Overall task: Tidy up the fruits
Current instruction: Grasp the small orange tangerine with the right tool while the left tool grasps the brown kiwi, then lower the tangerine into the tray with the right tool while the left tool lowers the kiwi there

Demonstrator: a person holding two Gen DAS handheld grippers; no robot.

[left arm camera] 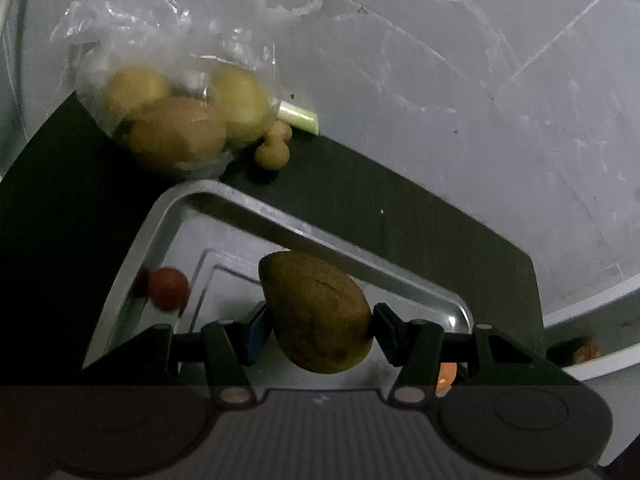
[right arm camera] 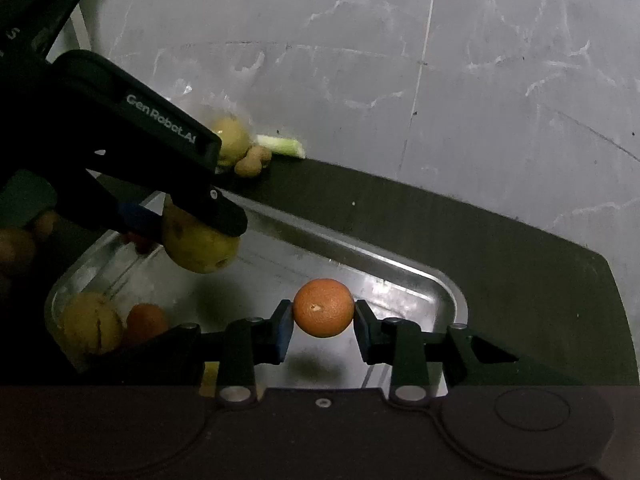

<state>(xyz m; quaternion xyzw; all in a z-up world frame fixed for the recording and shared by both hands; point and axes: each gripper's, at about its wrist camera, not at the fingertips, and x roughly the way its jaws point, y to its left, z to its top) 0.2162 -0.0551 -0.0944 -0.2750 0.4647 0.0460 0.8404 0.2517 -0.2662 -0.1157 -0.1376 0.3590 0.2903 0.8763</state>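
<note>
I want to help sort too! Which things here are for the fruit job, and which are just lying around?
For the job: pear in left gripper, orange in right gripper, metal tray, bagged fruit.

Lying about: green stalk piece, small brown knobbly piece.

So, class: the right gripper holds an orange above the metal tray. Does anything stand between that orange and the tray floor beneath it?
Nothing visible does. The orange hangs in the right gripper over a bare stretch of the tray. The fruits already in the tray lie off to the left, and the pear held by the left gripper hangs farther left.
</note>
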